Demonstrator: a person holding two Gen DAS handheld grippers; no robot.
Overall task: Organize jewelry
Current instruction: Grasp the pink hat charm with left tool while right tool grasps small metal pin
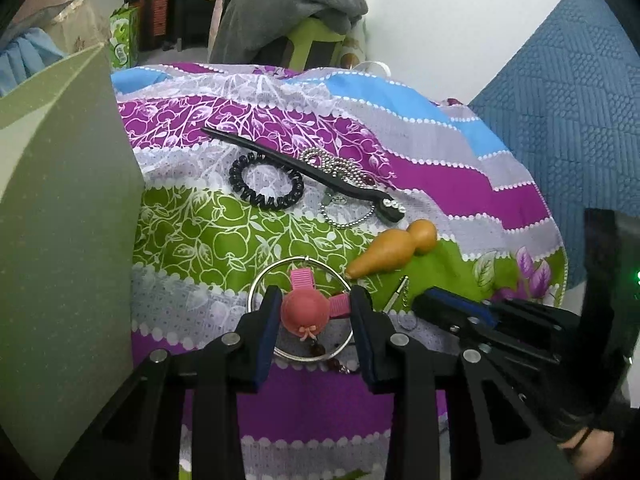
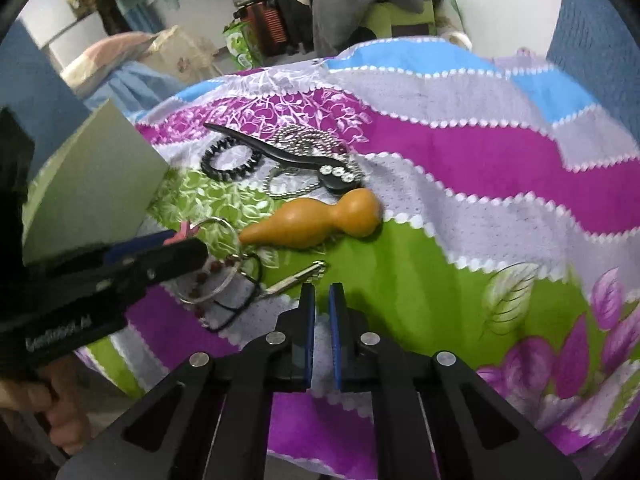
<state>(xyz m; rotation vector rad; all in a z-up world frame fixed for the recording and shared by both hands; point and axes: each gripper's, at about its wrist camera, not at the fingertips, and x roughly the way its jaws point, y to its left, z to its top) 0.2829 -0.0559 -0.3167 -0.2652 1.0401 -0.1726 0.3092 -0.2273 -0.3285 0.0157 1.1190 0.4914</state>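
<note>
Jewelry lies on a colourful floral cloth (image 1: 440,184). My left gripper (image 1: 316,300) is open, its fingers on either side of a pink hat-shaped hair clip (image 1: 304,312) that lies inside a silver bangle (image 1: 256,292). Beyond are a black coil hair tie (image 1: 264,196), a black hair stick with rhinestones (image 1: 304,168), a silver ball chain (image 1: 344,168) and an orange gourd charm (image 1: 396,250). My right gripper (image 2: 322,292) is almost shut and empty, just behind a small silver keychain tool (image 2: 292,278). The gourd (image 2: 320,220), the bangle (image 2: 224,280) and a red bead string (image 2: 200,280) also show there.
A green box lid (image 1: 64,220) stands upright at the left edge of the cloth. A blue quilted cushion (image 1: 568,112) lies at the right. A chair with grey clothes (image 1: 296,12) stands behind the table.
</note>
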